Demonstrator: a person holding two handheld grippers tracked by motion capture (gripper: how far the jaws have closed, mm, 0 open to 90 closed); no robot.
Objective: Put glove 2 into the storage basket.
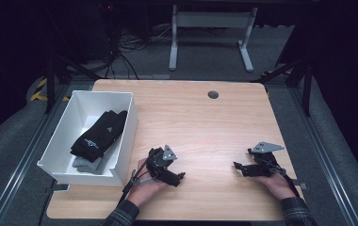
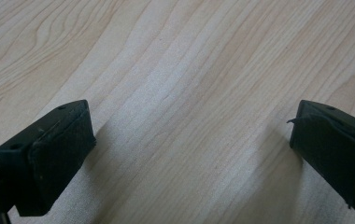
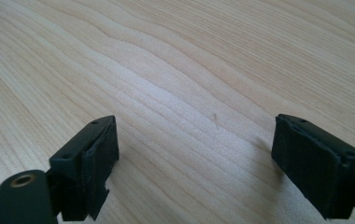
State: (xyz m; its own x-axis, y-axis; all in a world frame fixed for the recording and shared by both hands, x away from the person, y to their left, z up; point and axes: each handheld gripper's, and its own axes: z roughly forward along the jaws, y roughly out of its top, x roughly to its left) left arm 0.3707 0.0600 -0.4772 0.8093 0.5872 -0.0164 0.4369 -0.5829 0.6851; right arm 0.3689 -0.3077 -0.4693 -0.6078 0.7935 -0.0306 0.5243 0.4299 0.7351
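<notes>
Both grippers, the left gripper (image 1: 179,178) and right gripper (image 1: 237,165), are being held released, empty, low over the light wooden desk (image 1: 205,122), lower frame.

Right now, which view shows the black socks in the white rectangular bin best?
The high view: the black socks lie in the white rectangular bin at the table's left side, on top of a grey item. The left and right gripper views look down at bare wood grain between open jaws, so they add nothing about the socks.
</notes>
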